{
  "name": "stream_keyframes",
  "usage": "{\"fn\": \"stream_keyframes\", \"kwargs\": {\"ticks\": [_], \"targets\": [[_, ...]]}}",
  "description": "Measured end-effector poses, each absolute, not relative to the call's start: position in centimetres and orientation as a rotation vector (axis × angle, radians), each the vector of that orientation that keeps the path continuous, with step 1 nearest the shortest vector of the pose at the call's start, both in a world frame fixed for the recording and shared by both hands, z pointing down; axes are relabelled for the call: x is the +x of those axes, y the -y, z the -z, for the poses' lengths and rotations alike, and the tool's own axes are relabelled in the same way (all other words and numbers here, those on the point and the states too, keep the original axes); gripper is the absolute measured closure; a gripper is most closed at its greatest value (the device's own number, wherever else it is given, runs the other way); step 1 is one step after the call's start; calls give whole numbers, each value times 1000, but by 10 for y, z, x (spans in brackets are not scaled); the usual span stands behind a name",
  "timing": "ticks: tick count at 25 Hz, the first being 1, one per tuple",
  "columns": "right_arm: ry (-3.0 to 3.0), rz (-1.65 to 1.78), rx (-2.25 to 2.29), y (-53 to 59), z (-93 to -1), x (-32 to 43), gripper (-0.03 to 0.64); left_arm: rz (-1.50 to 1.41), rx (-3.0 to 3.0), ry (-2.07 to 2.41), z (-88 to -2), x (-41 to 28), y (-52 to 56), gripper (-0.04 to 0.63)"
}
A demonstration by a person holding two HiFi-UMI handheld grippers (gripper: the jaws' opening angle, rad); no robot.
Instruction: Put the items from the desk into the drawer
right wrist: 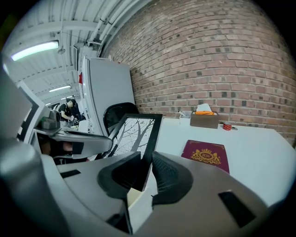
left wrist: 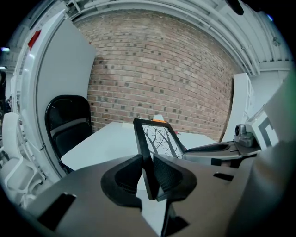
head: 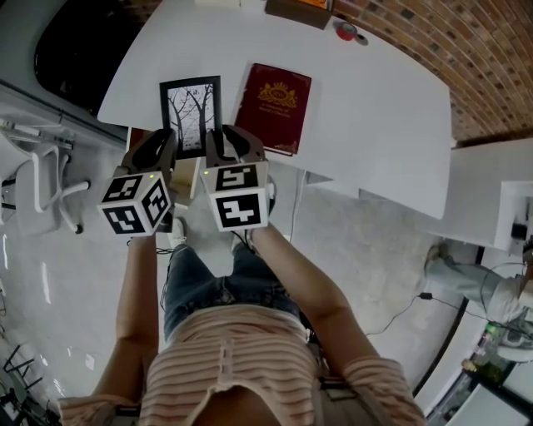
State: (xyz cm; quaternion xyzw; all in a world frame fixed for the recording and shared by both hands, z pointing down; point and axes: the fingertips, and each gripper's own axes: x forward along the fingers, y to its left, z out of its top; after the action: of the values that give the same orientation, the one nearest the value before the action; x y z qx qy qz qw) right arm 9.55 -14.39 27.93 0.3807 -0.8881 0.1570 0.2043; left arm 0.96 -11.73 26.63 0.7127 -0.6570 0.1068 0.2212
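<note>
Left hand-held gripper (left wrist: 148, 167) on flat frame (left wrist: 158, 139)

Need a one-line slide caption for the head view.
A picture frame clamped at its near edge by the left hand-held gripper and right hand-held gripper, beside a red book on the white desk.

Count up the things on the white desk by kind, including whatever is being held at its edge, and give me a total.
picture frame: 1
maroon book: 1
brown box: 1
red tape roll: 1
Total: 4
Not counted: a pale item at the far edge, too cut off to identify.
</note>
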Motion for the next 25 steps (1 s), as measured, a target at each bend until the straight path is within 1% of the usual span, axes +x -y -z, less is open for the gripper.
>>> {"fn": "stream_keyframes", "kwargs": {"ticks": [6,18,25], "targets": [[2469,-431,1095,129,-278,48,529,-307,1996,1810,-266,-39,105,511],[2370,-508,1207,87,-302,-66,529,-357,2055,1644,-292,-155,74,511],[2291,-583,1285,56,-325,-107,529,-415,2108,1511,-315,-197,50,511]]}}
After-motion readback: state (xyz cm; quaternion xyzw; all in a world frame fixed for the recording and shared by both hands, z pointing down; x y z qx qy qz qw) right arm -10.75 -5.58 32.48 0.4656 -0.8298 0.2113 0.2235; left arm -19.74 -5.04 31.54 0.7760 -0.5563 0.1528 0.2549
